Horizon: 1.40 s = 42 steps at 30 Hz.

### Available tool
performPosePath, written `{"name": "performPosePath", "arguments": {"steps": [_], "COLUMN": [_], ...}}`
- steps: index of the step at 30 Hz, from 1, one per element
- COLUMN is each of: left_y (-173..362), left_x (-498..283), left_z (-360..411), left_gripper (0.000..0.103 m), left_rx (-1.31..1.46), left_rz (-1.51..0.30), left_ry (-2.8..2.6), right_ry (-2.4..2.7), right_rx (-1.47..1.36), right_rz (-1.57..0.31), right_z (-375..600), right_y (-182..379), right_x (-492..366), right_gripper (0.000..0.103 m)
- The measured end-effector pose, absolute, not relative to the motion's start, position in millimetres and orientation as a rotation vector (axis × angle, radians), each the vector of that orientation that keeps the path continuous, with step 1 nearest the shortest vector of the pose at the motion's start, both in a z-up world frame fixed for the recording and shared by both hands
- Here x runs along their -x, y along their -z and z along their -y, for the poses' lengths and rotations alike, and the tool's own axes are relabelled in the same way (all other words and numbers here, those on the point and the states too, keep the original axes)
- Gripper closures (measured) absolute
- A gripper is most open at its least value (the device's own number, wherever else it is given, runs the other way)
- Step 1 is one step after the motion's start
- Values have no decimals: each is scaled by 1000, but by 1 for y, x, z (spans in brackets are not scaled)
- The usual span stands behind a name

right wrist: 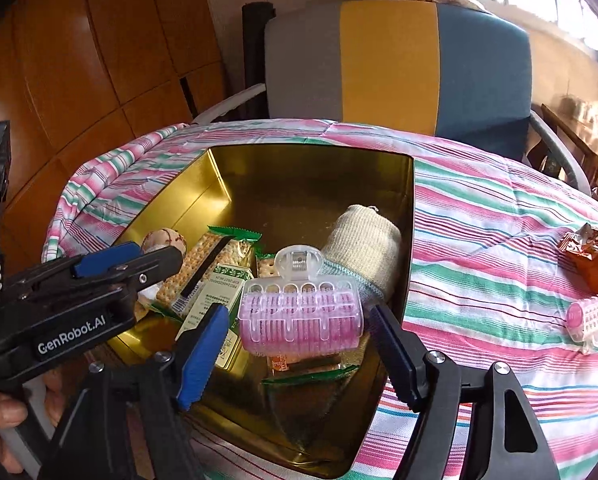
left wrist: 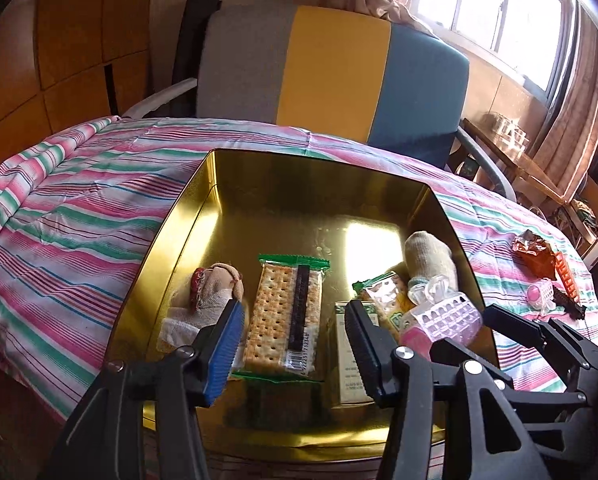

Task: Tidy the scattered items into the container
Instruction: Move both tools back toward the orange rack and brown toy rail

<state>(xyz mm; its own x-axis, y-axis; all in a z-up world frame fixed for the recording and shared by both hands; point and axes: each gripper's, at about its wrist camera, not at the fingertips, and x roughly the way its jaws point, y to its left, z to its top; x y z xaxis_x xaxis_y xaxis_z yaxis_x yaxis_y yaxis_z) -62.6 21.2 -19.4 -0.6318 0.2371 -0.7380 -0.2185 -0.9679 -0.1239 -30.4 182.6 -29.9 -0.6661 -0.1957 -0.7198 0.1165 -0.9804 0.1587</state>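
Observation:
A gold tin (left wrist: 203, 184) (right wrist: 219, 184) sits on the striped cloth. It holds a cracker pack (left wrist: 283, 316) (right wrist: 211, 256), a rolled cream sock (left wrist: 429, 258) (right wrist: 365, 246), a small rag doll (left wrist: 209, 292), a green-and-white box (right wrist: 213, 304) and more snacks. My left gripper (left wrist: 295, 344) is open and empty over the tin's near side. My right gripper (right wrist: 299, 348) is open around a pink hair roller (right wrist: 301, 316) (left wrist: 443, 318) that lies in the tin. A second pink roller (right wrist: 589, 316) (left wrist: 539, 294), a brown wrapper (right wrist: 591, 260) (left wrist: 535, 254) and an orange comb (left wrist: 566, 278) lie on the cloth at right.
A grey, yellow and blue chair (left wrist: 331, 76) stands behind the table. Wooden panels (right wrist: 99, 60) are at left. A window with curtains (left wrist: 499, 12) and a cluttered side table (left wrist: 539, 168) are at right. The left gripper's body (right wrist: 79, 300) crosses the right wrist view.

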Motion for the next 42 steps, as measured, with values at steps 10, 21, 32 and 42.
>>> {"name": "performPosePath", "arguments": {"steps": [10,21,32,42], "left_y": [3,40,62,74], "left_x": [16,-49,-49,-33], "left_z": [-90,-200,-215,-219], "left_gripper": [49,48,48,48], "left_rx": [1079,1073,1162,1232], "left_rz": [-82,-330,-352,-337], "left_ry": [-2421,-1994,-1924,-1927], "right_ry": [2867,3093,3154,2899], "right_rx": [-1207,-1342,-1449,-1589], "right_rz": [419,594,812,1076], "right_z": [-274,-442,-612,-656], "right_y": [33,42,25,59], "right_x": [5,-65,-46,26], "right_gripper": [29,28,17,17]}}
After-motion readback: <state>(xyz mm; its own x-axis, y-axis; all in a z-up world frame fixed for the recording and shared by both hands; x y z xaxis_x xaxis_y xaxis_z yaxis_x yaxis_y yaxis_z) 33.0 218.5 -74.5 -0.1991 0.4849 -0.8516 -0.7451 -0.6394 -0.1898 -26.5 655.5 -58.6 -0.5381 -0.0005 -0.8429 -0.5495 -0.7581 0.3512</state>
